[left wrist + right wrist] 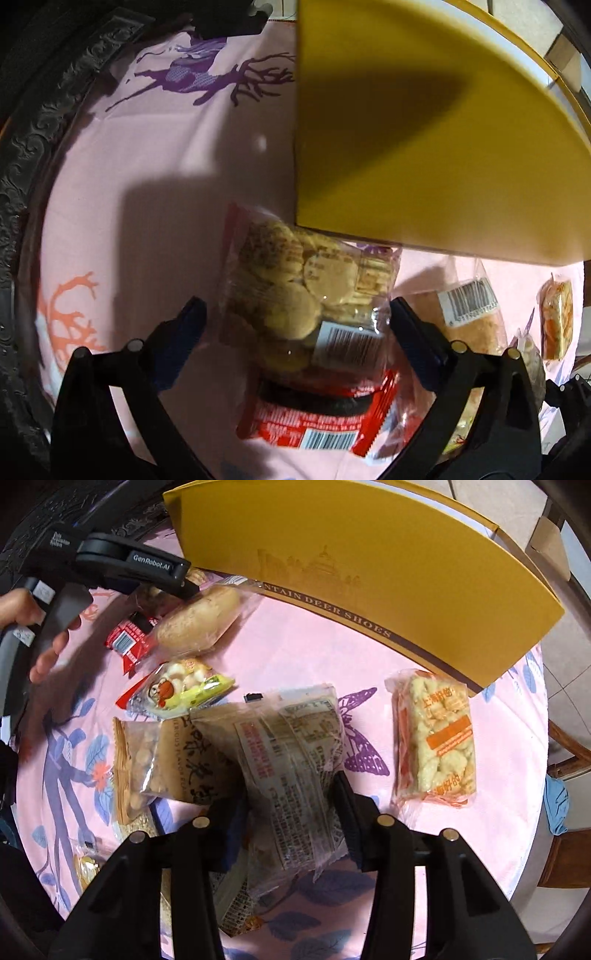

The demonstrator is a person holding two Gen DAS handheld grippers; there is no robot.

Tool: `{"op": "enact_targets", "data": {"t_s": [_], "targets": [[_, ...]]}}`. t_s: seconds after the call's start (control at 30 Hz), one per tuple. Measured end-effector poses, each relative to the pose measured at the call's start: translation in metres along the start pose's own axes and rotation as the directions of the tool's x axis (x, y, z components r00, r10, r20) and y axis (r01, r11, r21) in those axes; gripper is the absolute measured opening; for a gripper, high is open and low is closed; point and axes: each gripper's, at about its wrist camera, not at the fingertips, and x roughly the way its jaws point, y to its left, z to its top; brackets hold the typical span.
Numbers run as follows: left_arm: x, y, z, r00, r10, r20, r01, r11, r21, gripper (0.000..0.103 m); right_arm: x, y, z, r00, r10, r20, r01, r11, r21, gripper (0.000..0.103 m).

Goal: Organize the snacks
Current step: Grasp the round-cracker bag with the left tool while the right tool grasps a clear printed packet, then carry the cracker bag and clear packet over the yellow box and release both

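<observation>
Snacks: packets lie scattered over the pink tablecloth (314, 653), beside the yellow shoebox (369, 572), likely their destination.
Left gripper (297, 314): jaws wide open around a cookie bag (295, 295), not yet pinching.
Right gripper (291, 794): closed on a printed wrapper (291, 760), held up for carrying.

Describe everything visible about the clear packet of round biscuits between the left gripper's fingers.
The biscuit packet is a clear, crinkly plastic bag with a red sealed edge, full of pale round biscuits and some ridged rectangular ones. A white barcode label sits on its lower part. It lies flat on the pink tablecloth, partly over a red wrapper, its top corner against the yellow box. The left gripper straddles it, jaws wide; whether the pads touch is unclear.
</observation>
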Motion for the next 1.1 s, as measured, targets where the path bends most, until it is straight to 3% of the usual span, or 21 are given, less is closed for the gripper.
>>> {"op": "enact_targets", "data": {"t_s": [0.13, 0.2, 0.27, 0.37, 0.6, 0.73, 0.93, 1.1], "targets": [[-0.002, -0.009, -0.013, 0.998, 0.01, 0.065, -0.012, 0.999, 0.043, 0.085, 0.013, 0.011, 0.016, 0.999, -0.033, 0.012, 0.033, 0.999, 0.001, 0.055], [-0.006, -0.012, -0.021, 0.997, 0.002, 0.081, -0.007, 0.998, 0.058, 0.08, 0.017, 0.017, 0.023, 0.999, -0.041, 0.019, 0.04, 0.999, 0.011, 0.051], [-0.011, -0.013, -0.032, 0.996, -0.005, 0.093, -0.001, 0.998, 0.064, 0.073, 0.016, 0.015, 0.027, 0.999, -0.02, 0.031, 0.018, 0.999, 0.049, 0.041], [-0.023, -0.009, -0.052, 0.995, -0.048, 0.093, 0.044, 0.998, 0.043, 0.067, -0.003, 0.01, 0.026, 0.998, 0.013, 0.057, -0.02, 0.994, 0.111, 0.036], [-0.083, -0.022, -0.117, 0.98, -0.15, 0.129, 0.144, 0.988, 0.055, 0.066, -0.056, 0.018, 0.011, 0.988, 0.037, 0.148, -0.056, 0.991, 0.124, 0.036], [-0.114, -0.042, -0.14, 0.979, -0.166, 0.122, 0.158, 0.985, 0.076, 0.066, -0.082, 0.025, 0.007, 0.98, 0.024, 0.196, -0.052, 0.989, 0.137, 0.036], [-0.13, -0.057, -0.115, 0.973, -0.151, 0.172, 0.146, 0.988, 0.042, 0.067, -0.105, 0.024, 0.011, 0.968, -0.074, 0.24, 0.039, 0.989, 0.145, 0.036], [-0.152, -0.073, -0.077, 0.956, -0.173, 0.237, 0.17, 0.985, 0.033, 0.067, -0.129, 0.008, 0.042, 0.945, -0.093, 0.312, 0.035, 0.982, 0.187, 0.036]]}}
